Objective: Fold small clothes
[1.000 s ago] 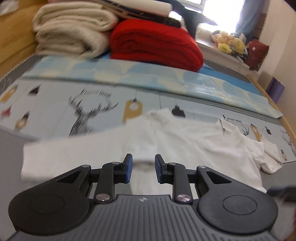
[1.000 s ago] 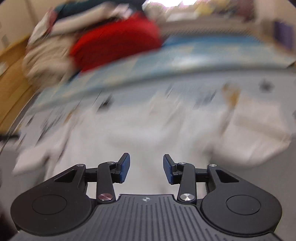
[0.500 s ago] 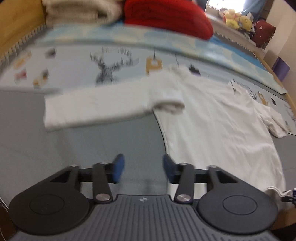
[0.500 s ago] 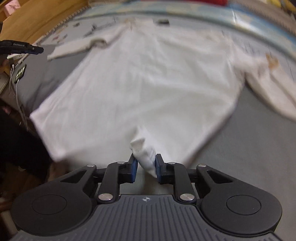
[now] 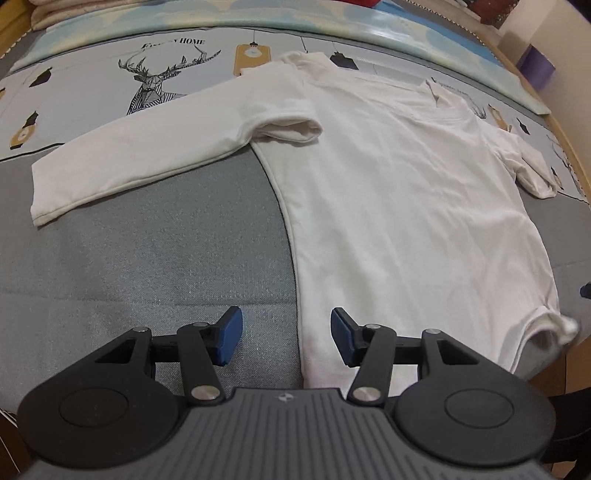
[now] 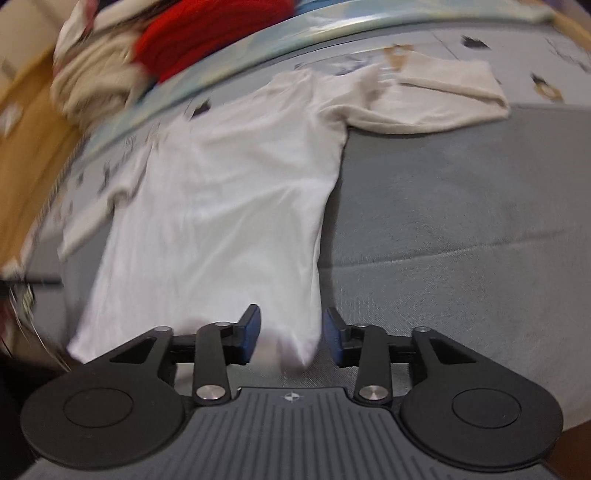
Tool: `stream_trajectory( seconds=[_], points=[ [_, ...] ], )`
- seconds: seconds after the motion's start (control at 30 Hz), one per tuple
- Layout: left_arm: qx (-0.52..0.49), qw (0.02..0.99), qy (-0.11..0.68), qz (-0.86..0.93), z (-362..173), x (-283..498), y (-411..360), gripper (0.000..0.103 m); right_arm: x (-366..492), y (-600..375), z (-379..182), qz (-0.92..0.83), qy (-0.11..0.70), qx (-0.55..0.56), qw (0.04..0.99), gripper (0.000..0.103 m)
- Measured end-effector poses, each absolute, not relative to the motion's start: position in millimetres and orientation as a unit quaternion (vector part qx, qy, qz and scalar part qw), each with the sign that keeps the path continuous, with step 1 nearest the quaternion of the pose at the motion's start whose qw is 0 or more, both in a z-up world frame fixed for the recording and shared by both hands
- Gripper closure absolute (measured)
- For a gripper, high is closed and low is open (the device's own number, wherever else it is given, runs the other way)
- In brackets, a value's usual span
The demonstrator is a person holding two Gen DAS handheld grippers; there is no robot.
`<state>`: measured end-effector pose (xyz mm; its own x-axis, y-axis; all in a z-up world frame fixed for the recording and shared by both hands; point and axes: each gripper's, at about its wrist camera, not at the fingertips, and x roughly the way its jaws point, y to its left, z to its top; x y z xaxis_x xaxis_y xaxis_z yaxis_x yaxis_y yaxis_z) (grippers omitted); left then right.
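A white long-sleeved shirt lies spread flat on the grey bed surface, collar far, hem near. Its left sleeve stretches out to the left. In the right wrist view the shirt is blurred, with its other sleeve lying to the far right. My left gripper is open, its jaws either side of the shirt's near left hem corner. My right gripper is open around the near right hem corner, which sits loose between the blue pads.
A patterned mat with a deer print lies under the shirt's upper part. Folded beige blankets and a red blanket are stacked at the far side. A wooden bed edge runs along the right.
My right gripper, shut on the hem half a second ago, has opened and the cloth has dropped loose. My left gripper opened wider and moved down to the left hem corner.
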<state>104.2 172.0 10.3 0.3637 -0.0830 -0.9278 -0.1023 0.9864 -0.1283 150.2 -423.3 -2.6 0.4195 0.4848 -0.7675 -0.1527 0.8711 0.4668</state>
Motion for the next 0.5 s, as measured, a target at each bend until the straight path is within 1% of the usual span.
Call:
stream_trajectory(
  seconds=[0.07,0.13,0.17,0.23,0.33,0.43,0.5],
  points=[
    [-0.08,0.821,0.566,0.012,9.3,106.8,171.9,0.045,154.9,-436.1,-3.4,0.185,0.497,0.216,0.82,0.06],
    [-0.082,0.82,0.566,0.016,8.8,108.0,172.7,0.045,157.1,-437.9,-6.0,0.175,0.501,0.221,0.818,0.059],
    [-0.082,0.82,0.567,0.018,8.2,109.5,172.9,0.045,157.4,-433.8,-10.6,0.171,0.513,0.208,0.815,0.059],
    [-0.076,0.818,0.57,0.022,7.1,111.7,171.6,0.045,157.0,-420.9,-28.2,0.162,0.557,0.17,0.796,0.054],
    [-0.073,0.817,0.571,0.02,6.1,112.7,169.5,0.045,153.1,-401.9,-55.1,0.152,0.61,0.124,0.767,0.053],
    [-0.069,0.818,0.571,0.017,5.2,113.9,167.7,0.045,149.4,-393.4,-65.3,0.14,0.617,0.09,0.769,0.053],
    [-0.066,0.818,0.572,0.016,4.0,114.6,167.0,0.045,149.5,-395.3,-64.6,0.134,0.615,0.094,0.771,0.053]
  ],
)
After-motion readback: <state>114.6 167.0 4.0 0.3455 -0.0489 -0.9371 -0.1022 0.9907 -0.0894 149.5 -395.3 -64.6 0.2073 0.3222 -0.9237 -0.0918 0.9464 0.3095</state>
